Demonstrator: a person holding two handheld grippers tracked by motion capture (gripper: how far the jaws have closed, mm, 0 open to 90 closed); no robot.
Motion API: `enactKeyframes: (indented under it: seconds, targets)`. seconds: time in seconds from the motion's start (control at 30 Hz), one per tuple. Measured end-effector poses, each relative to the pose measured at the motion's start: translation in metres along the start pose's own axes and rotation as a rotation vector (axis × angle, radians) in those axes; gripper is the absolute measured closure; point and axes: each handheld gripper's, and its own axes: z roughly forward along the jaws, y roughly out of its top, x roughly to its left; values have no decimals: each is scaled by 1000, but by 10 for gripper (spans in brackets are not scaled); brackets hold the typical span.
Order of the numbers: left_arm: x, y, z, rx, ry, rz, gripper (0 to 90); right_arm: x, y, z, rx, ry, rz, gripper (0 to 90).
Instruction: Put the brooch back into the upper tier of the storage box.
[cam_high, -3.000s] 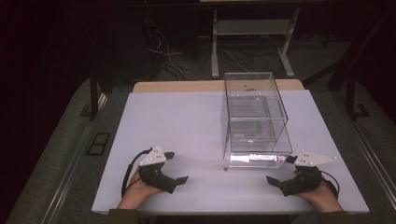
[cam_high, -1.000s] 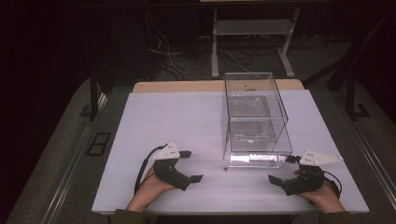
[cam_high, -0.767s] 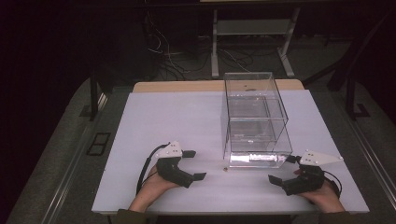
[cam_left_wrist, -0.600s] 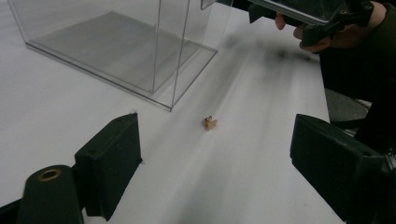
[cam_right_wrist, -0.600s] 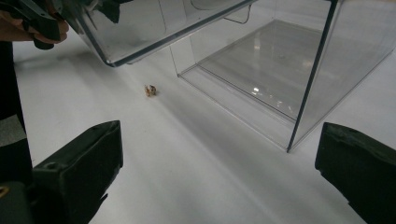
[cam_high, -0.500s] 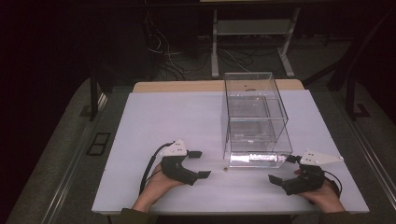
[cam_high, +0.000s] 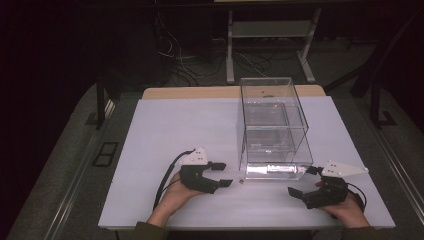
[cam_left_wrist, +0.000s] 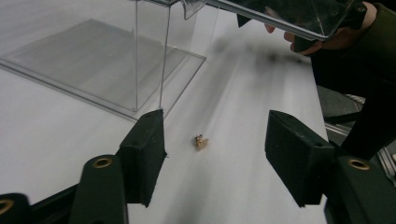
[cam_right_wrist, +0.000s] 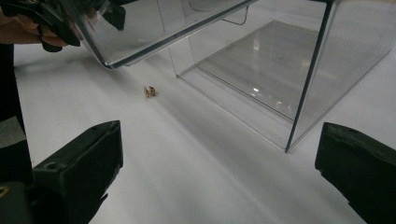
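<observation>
Your white table carries a clear plastic box standing upright toward its right half, with a shelf dividing it into an upper and a lower level. The box's open front faces your side, and its lower front edge sits near the table's near edge.

Your left gripper rests low over the table, just left of the box's front left corner, held in your left hand. Its jaws stand wide apart and hold nothing. In the left gripper view they frame a bare stretch of table with the box's corner just beyond the left jaw.

Your right gripper lies near the table's near right edge, in front of the box's right corner, in your right hand. Its jaws are also spread wide and empty.

A tiny tan crumb lies on the table just in front of the box's front left corner. In the left gripper view the crumb sits between the open jaws, touching neither. In the right gripper view it lies farther off, beside the box.
</observation>
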Motion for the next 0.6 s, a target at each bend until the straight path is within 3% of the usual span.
enactKeyframes:
  seconds: [0.6]
  targets:
    - [1,7,26,59,-29,33,542,-1,0,0,-3,-1,7,8]
